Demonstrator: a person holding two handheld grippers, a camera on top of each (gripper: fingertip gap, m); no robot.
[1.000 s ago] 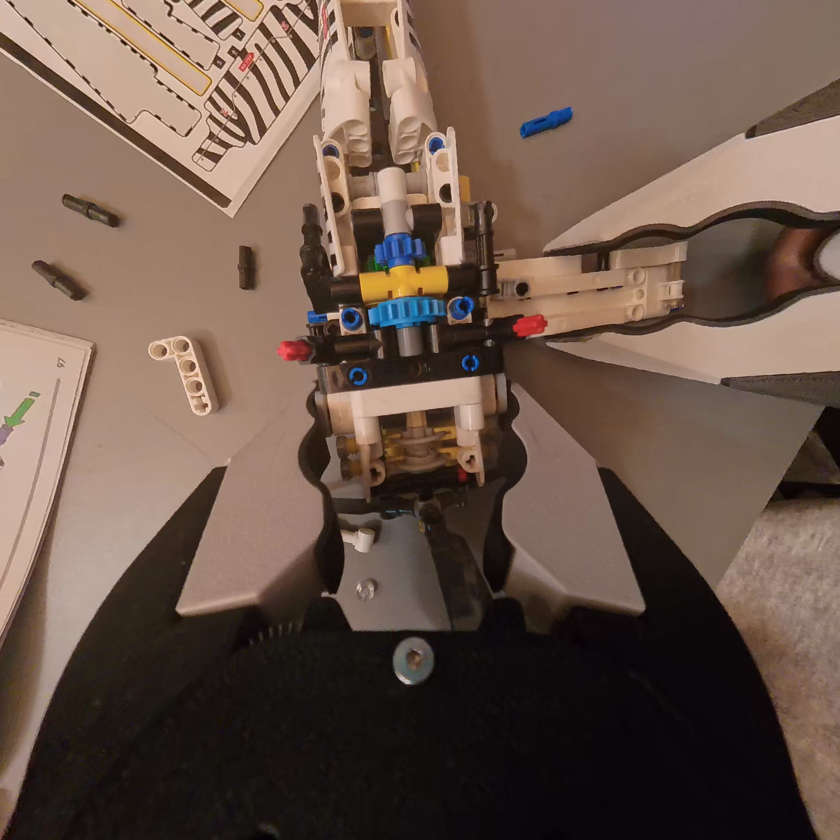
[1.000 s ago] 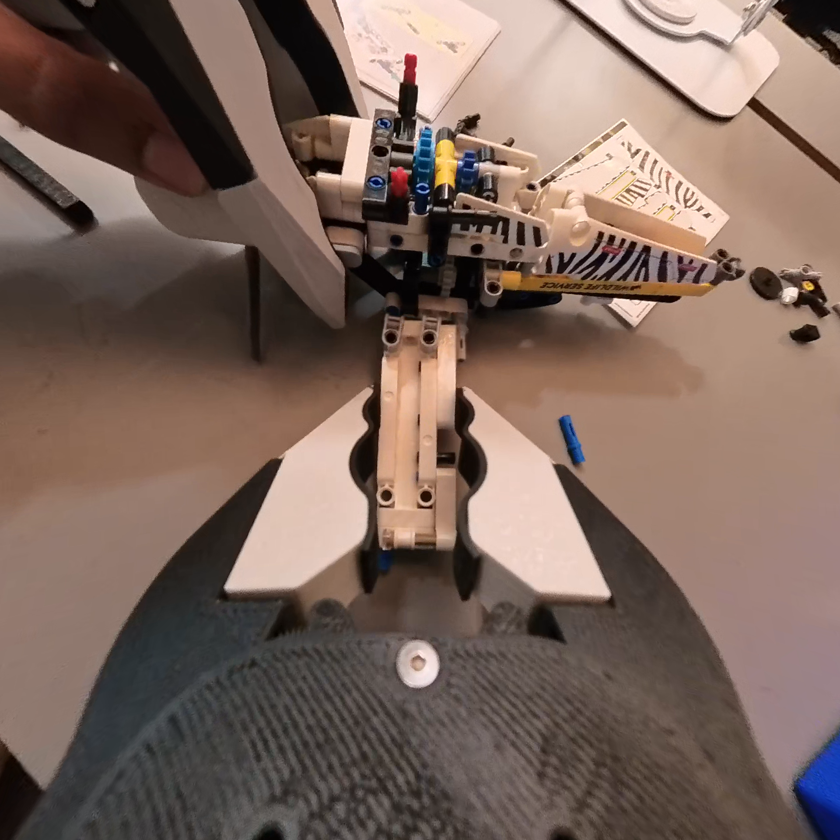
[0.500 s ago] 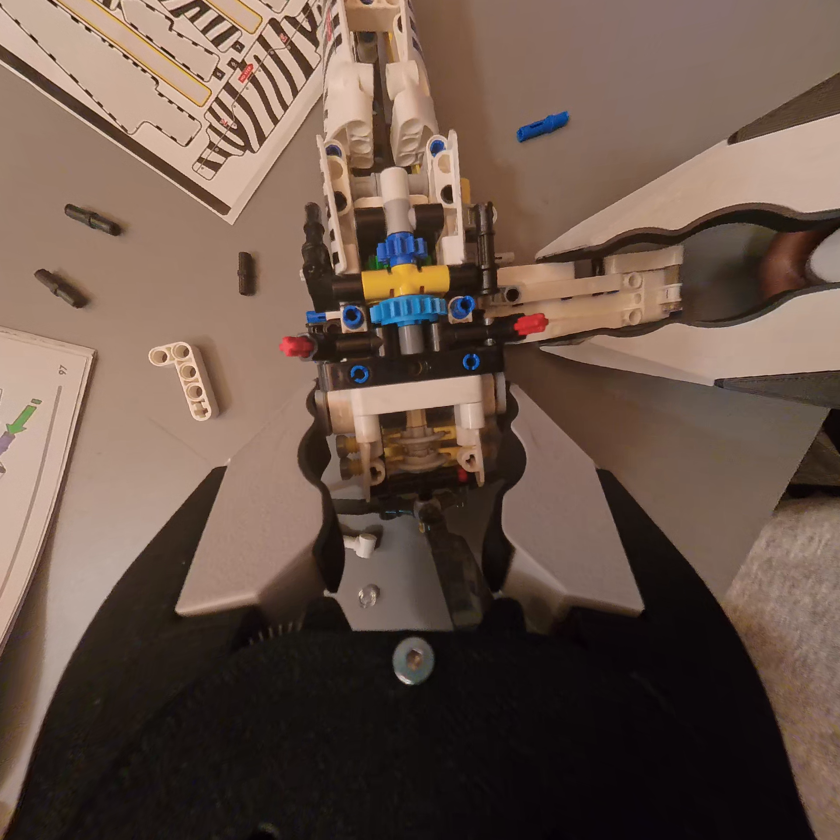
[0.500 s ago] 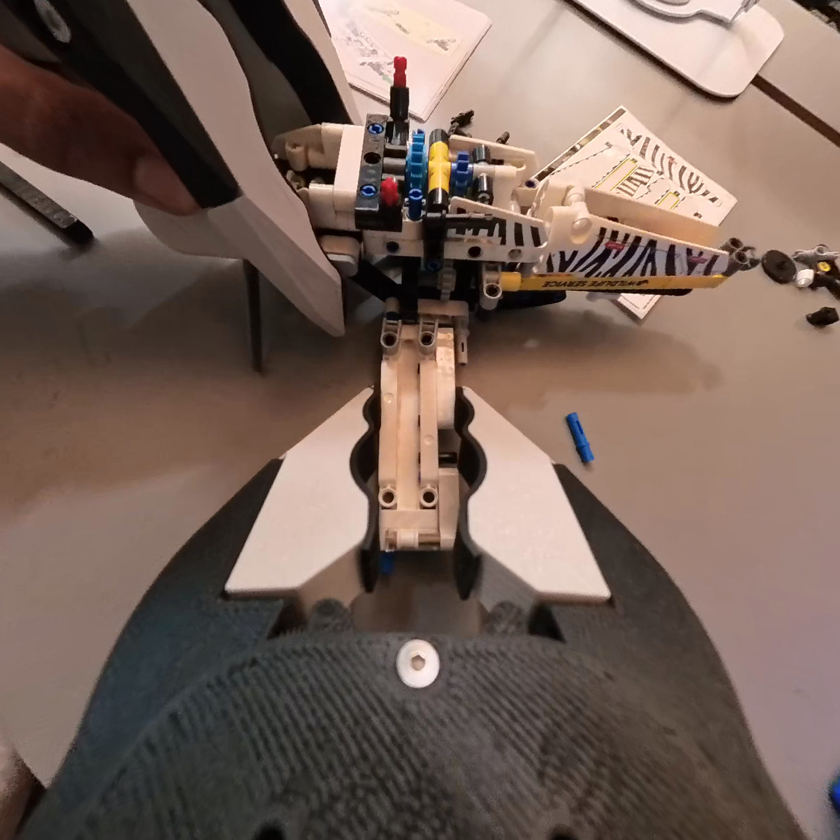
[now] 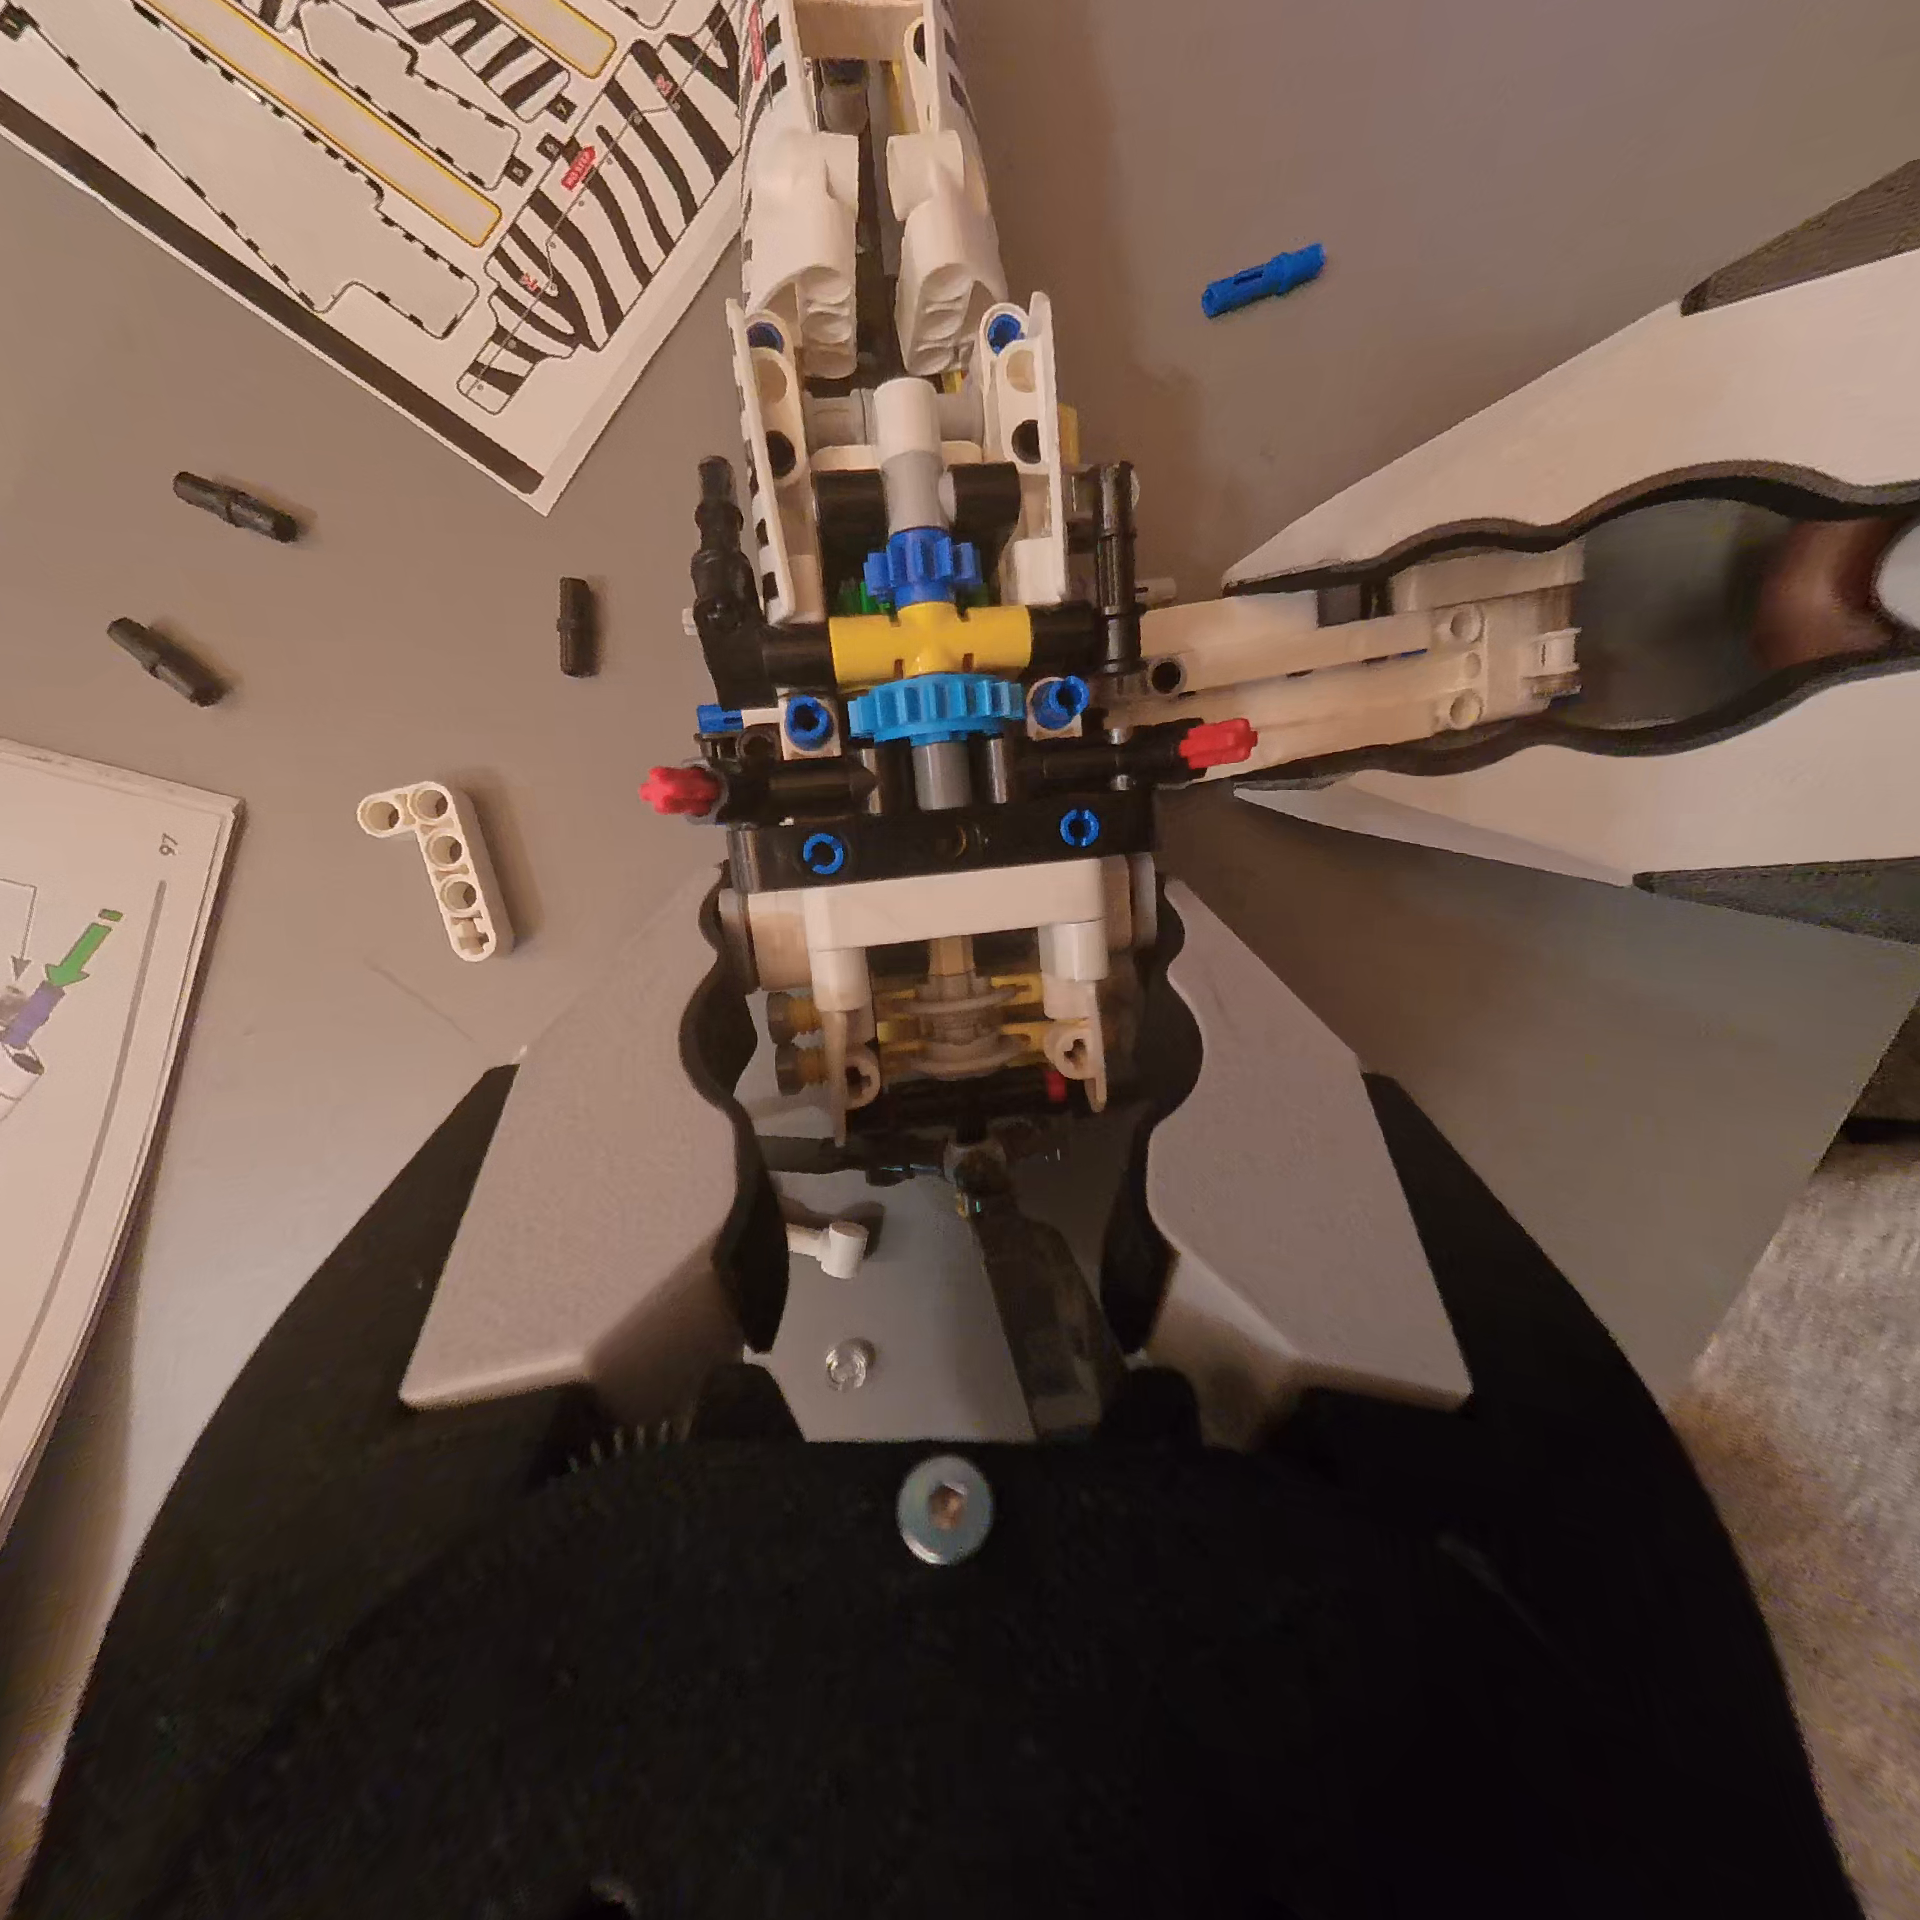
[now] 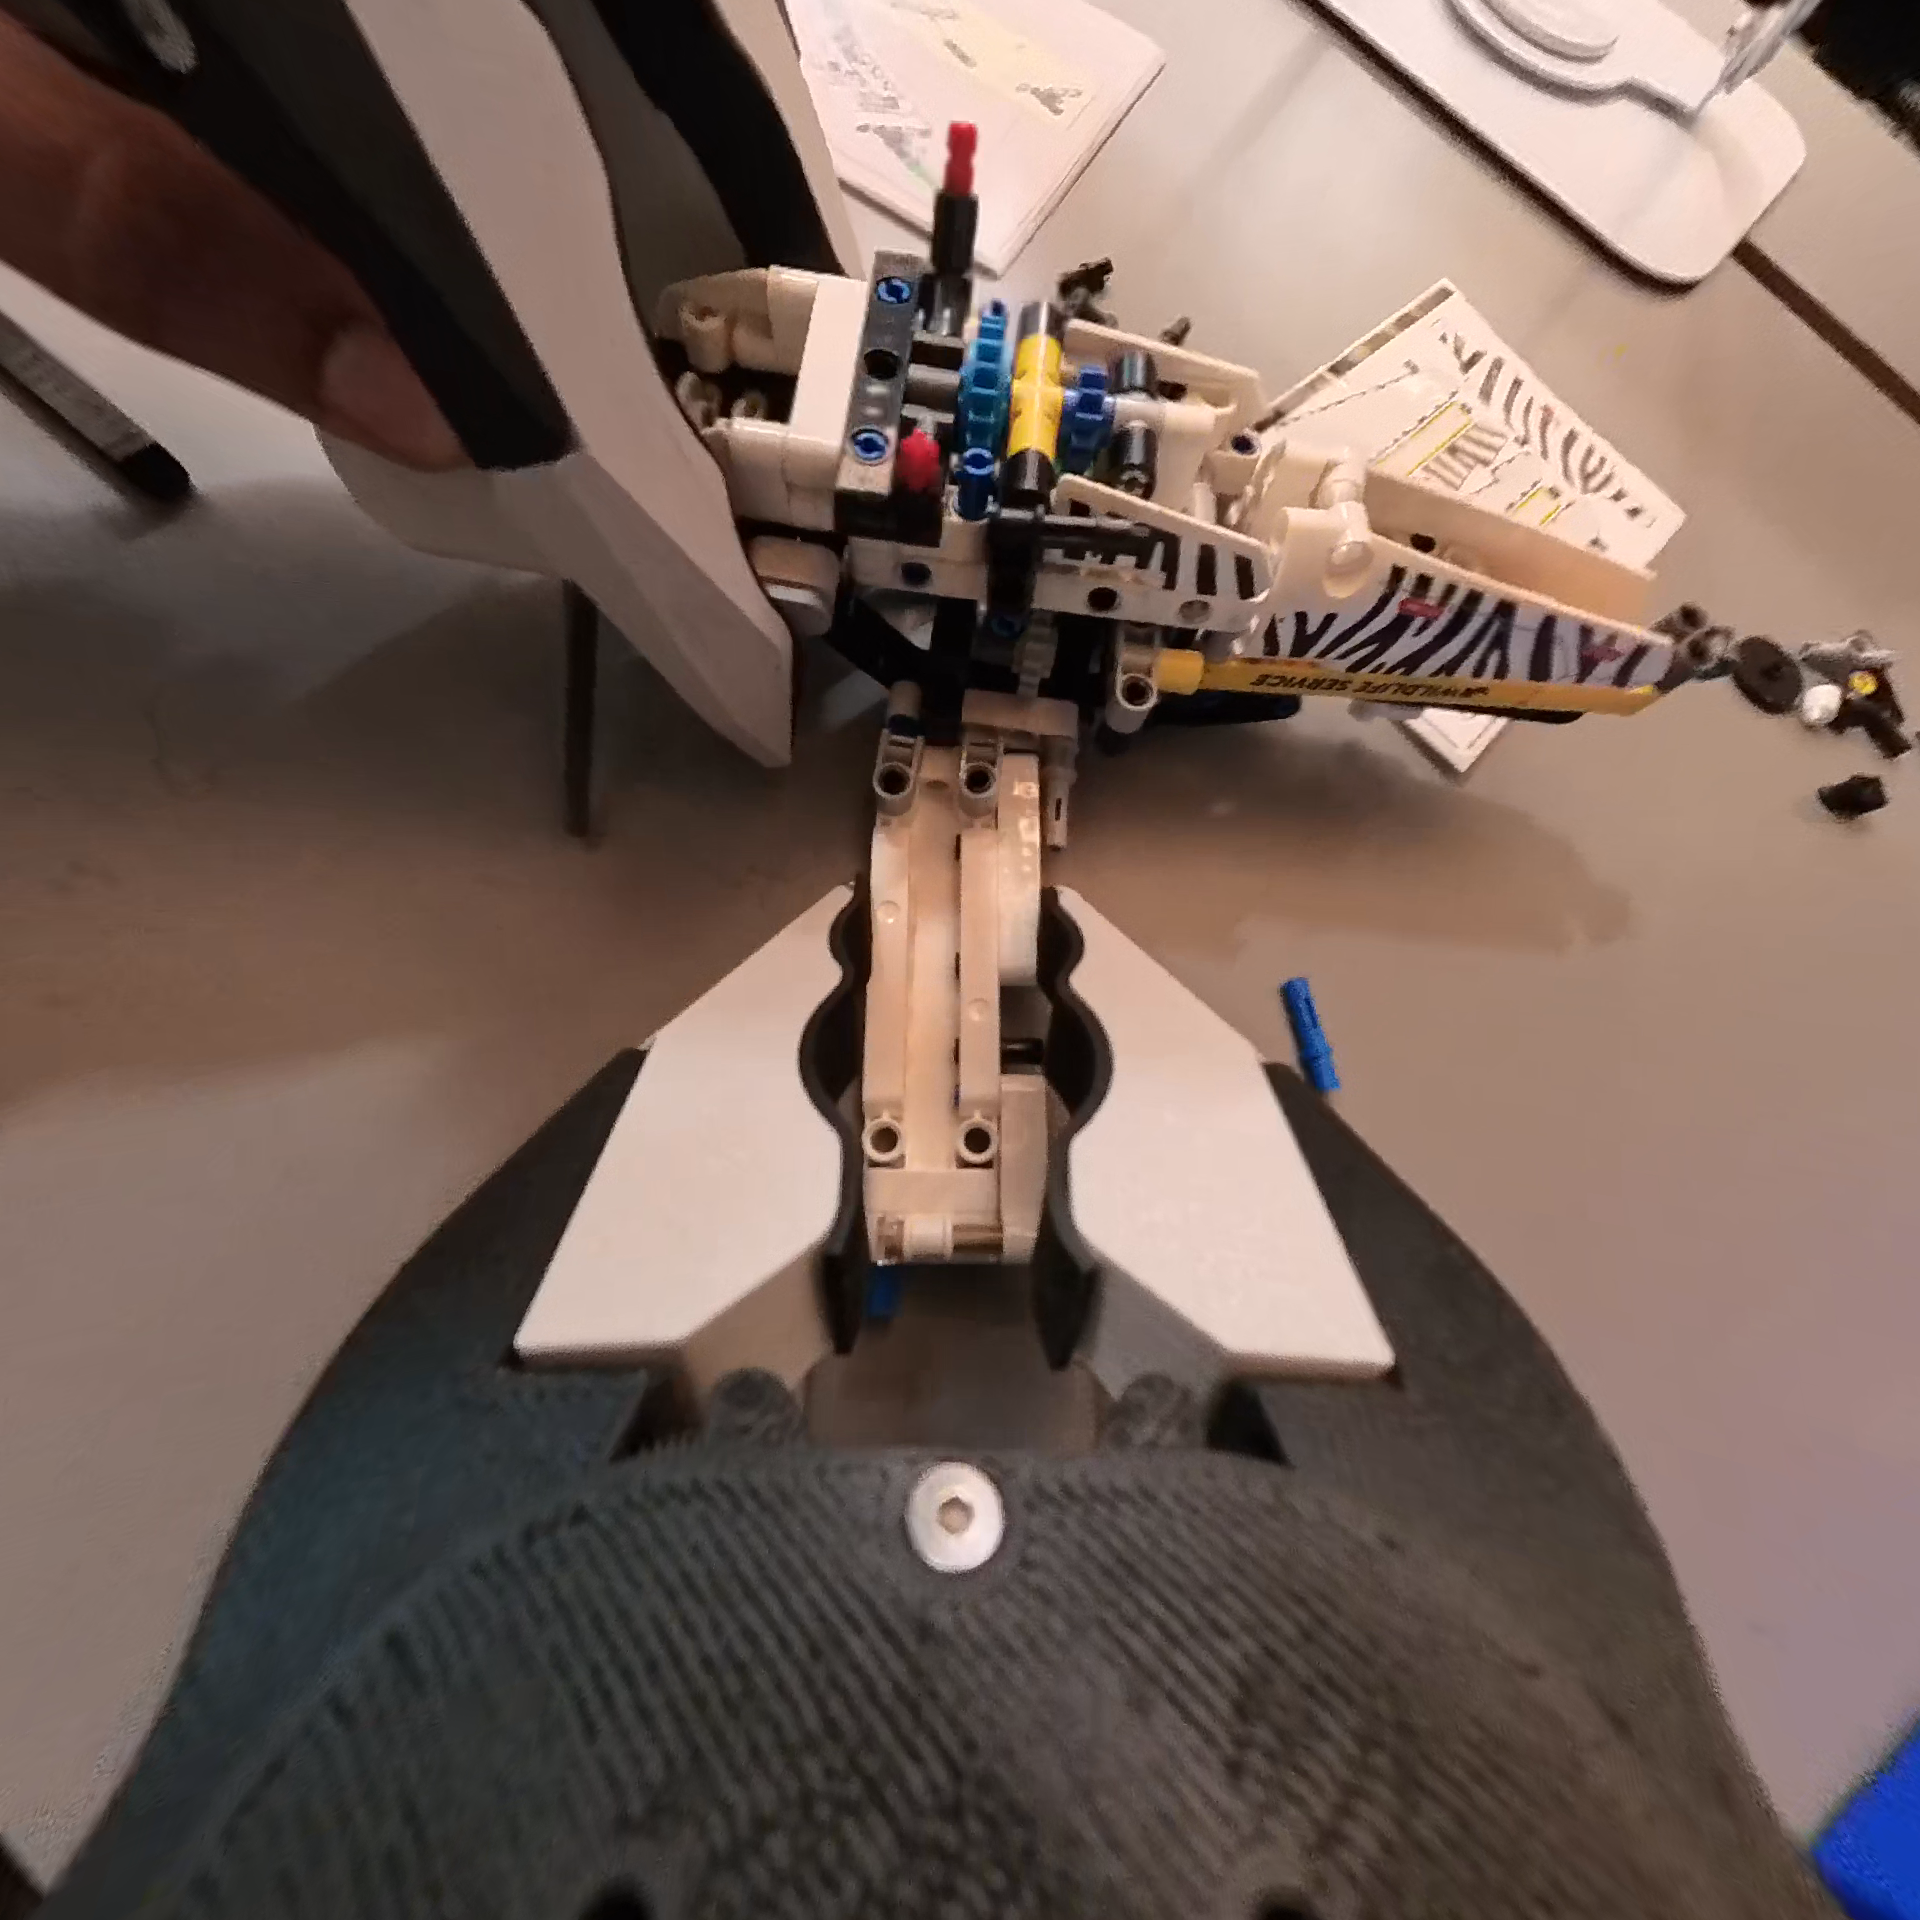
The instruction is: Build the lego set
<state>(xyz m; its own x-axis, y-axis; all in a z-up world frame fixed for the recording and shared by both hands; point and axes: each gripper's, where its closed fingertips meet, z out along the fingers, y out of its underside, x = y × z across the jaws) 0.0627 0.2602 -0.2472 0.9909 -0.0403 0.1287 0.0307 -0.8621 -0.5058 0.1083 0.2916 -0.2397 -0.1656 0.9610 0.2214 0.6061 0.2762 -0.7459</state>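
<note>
Left hand-held gripper [image 5: 940, 997] clamps lego model [image 5: 914, 665]; right hand-held gripper [image 6: 951, 1049] grips white side assembly [image 6: 951, 997]

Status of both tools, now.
Left tool: closed on the white-and-black zebra-striped lego model.
Right tool: closed on the white beam sub-assembly.

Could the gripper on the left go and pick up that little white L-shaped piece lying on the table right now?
Probably not yet. The left gripper has its jaws shut on the lego model, so they are full. The white L-shaped piece itself lies in the open on the table, nothing covering it.
</note>
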